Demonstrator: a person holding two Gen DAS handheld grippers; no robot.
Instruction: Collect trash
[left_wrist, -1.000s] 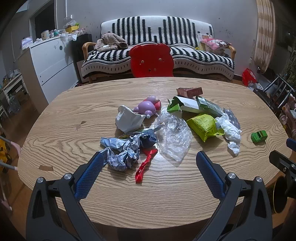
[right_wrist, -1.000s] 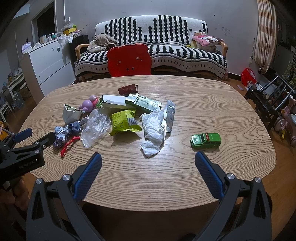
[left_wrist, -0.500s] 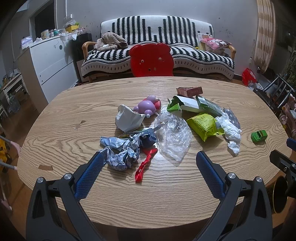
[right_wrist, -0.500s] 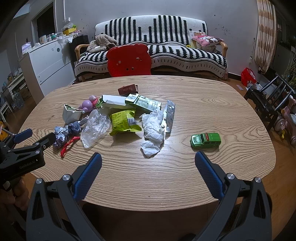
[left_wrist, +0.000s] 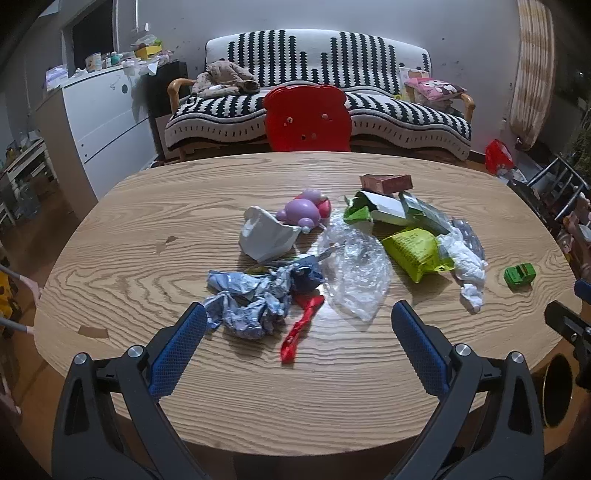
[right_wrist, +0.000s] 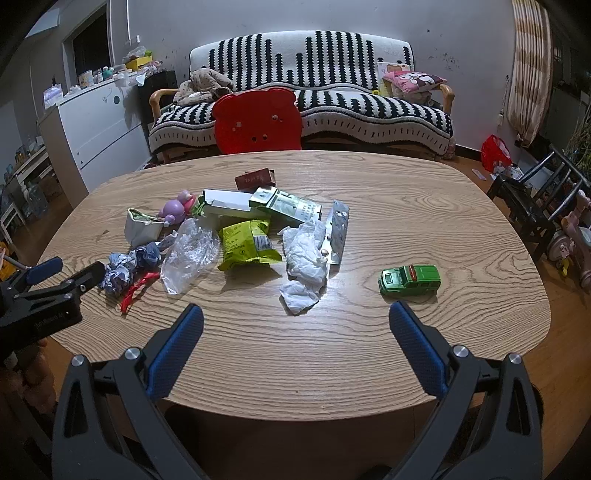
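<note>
Trash lies in a heap on the wooden table (left_wrist: 147, 221): crumpled blue-grey paper (left_wrist: 251, 299), a red strip (left_wrist: 301, 326), a clear plastic bag (left_wrist: 354, 269), a yellow-green snack packet (left_wrist: 415, 251), white tissue (left_wrist: 465, 266), a torn white pouch (left_wrist: 264, 236) and flattened boxes (left_wrist: 391, 210). My left gripper (left_wrist: 295, 317) hovers open near the front edge, the paper and red strip between its blue pads. Over the table's near side my right gripper (right_wrist: 295, 321) stands open, just short of the white tissue (right_wrist: 304, 262) and the snack packet (right_wrist: 247, 245).
A green toy car (right_wrist: 410, 280) sits on the table's right side, a purple toy (left_wrist: 303, 212) behind the pouch. A red bear-shaped chair back (left_wrist: 306, 118) and a striped sofa (left_wrist: 332, 92) stand beyond the table; a white cabinet (left_wrist: 99, 122) is at left.
</note>
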